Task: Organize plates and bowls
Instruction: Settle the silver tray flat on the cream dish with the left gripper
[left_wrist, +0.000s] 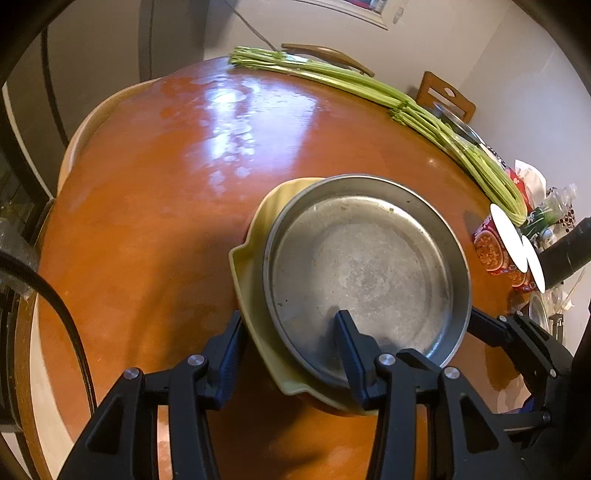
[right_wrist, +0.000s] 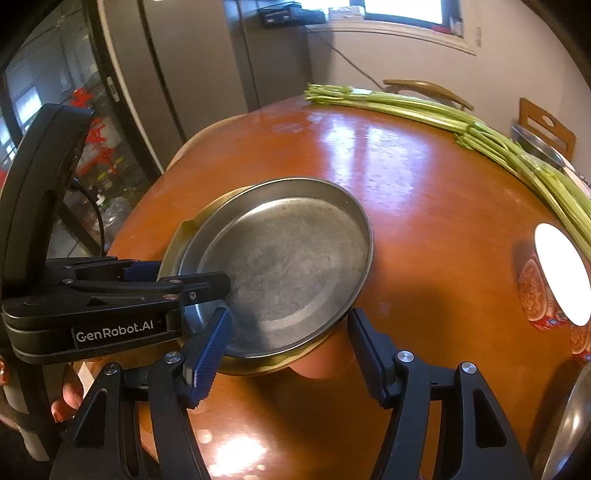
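Note:
A round metal plate (left_wrist: 369, 266) lies stacked on a pale yellow plate (left_wrist: 255, 236) on the orange table. My left gripper (left_wrist: 291, 332) is open and straddles the near rims of both plates, one finger outside the yellow plate, the other over the metal plate's inside. In the right wrist view the metal plate (right_wrist: 288, 266) sits on the yellow plate (right_wrist: 184, 229). The left gripper (right_wrist: 207, 286) reaches in from the left there. My right gripper (right_wrist: 291, 332) is open, its fingers either side of the stack's near edge, holding nothing.
Long green vegetable stalks (left_wrist: 369, 86) lie along the far table edge, also in the right wrist view (right_wrist: 480, 125). A printed bowl (right_wrist: 554, 284) stands at the right. Another metal dish (right_wrist: 569, 424) shows at the lower right corner. Wooden chairs (left_wrist: 447, 96) stand behind the table.

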